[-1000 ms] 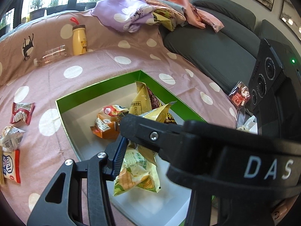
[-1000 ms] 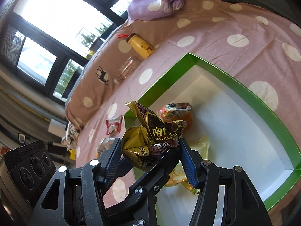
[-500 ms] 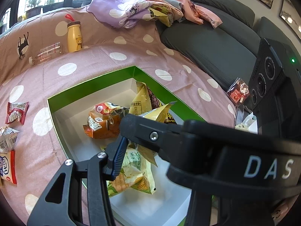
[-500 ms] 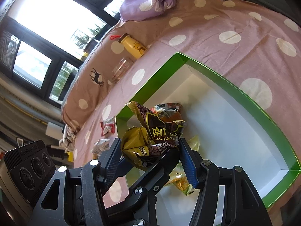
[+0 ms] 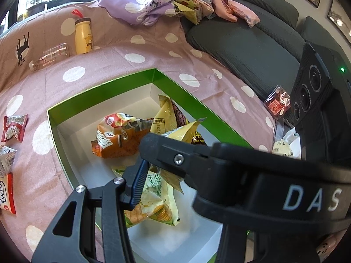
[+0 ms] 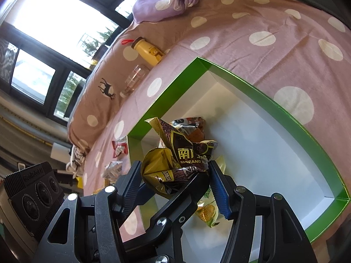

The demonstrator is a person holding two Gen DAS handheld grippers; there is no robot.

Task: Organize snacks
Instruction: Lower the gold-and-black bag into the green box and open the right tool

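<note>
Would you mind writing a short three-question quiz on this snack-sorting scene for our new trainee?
1. True or false: the right gripper is shut on the gold-and-brown packet.
2. Which snack lies inside the green box: A) orange packet, B) small red packet by the sofa, C) red-and-white packet?
3. Fill in: the yellow bear bottle stands beside a clear ____ lying on its side.

Key: 1 true; 2 A; 3 bottle.

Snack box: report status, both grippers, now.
Right gripper shut on gold-brown snack bag, above green box. Left gripper: one finger visible, state unclear. Orange bag and corn bag already inside. Nothing blocking.
</note>
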